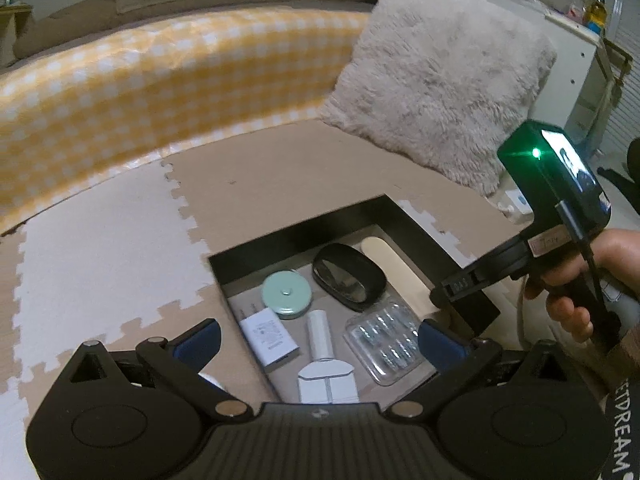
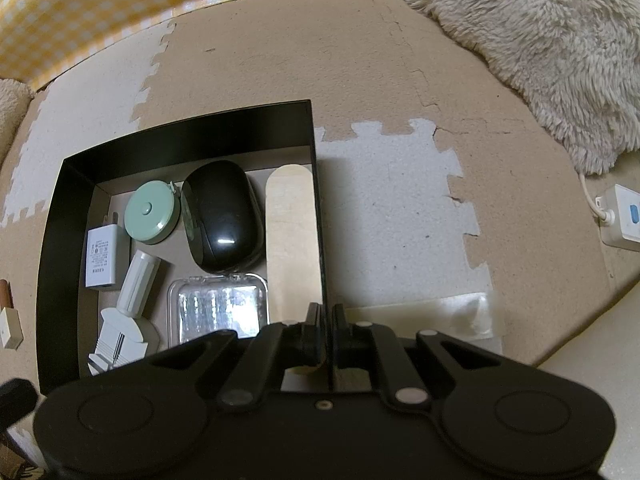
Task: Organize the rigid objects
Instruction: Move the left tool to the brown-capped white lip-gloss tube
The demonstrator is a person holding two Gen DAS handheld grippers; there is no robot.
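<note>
Box: black box (image 2: 184,128) on the foam mat (image 2: 360,60), holding mouse (image 2: 222,216), tape measure (image 2: 150,212), charger (image 2: 102,256).
Right gripper (image 2: 328,320): pinched together on the box's right wall.
Left gripper (image 1: 320,336): spread wide, holding nothing, above the box.
Handling: the thin wall looks stiff and light; best gripped mid-rim.

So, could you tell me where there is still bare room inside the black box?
Little: a strip of floor behind the green tape measure and black case, along the black box's far wall. Elsewhere the charger, clear case and wooden board crowd it.
</note>
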